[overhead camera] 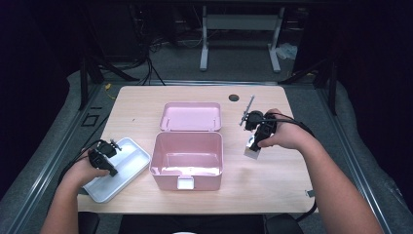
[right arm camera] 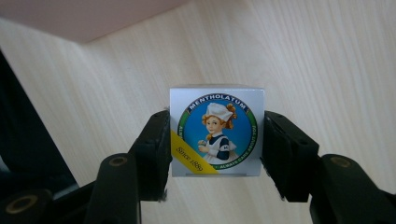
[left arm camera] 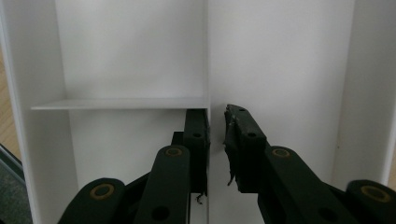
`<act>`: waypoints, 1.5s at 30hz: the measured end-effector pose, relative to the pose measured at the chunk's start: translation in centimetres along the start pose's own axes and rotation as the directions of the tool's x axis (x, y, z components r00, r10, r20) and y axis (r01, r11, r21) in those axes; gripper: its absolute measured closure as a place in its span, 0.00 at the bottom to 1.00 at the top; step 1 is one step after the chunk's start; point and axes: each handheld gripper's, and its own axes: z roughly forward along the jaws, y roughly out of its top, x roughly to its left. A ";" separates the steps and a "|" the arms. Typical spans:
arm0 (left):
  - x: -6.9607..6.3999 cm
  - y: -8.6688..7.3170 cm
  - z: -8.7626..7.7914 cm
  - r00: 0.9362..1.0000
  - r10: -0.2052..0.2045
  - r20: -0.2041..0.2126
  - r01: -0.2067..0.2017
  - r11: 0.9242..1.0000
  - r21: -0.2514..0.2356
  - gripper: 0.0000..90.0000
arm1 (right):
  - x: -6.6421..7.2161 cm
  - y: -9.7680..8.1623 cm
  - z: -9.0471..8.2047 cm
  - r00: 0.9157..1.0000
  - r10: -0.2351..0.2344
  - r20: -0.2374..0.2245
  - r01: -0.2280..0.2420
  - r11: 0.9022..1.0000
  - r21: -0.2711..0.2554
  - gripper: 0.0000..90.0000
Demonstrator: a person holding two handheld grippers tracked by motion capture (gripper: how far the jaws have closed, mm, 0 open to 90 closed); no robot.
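Note:
A small square box [right arm camera: 217, 130], silver-white with a round Mentholatum label, sits between the jaws of my right gripper [right arm camera: 217, 116], which is shut on its two sides. In the high view this box [overhead camera: 252, 152] hangs in my right gripper [overhead camera: 254, 145] a little above the wooden table [overhead camera: 272, 180], to the right of the open pink case [overhead camera: 187, 181]. A white divided tray [overhead camera: 135, 157] lies at the table's left edge. My left gripper [overhead camera: 113, 146] is on it. Its jaws [left arm camera: 217, 121] straddle the tray's middle divider [left arm camera: 208, 56] and are shut on that thin wall.
The pink case looks empty inside. Its pink lid [overhead camera: 191, 117] lies flat just behind it. A dark round hole [overhead camera: 234, 97] marks the table's far side. Beyond the table are cables and a grey metal frame [overhead camera: 241, 34] on the floor.

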 end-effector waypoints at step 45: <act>0.0 0.0 0.0 1.000 0.011 -0.003 -0.011 1.000 0.000 0.87 | 6.7 10.7 -5.7 0.940 -0.321 -0.113 0.315 0.947 -0.063 0.51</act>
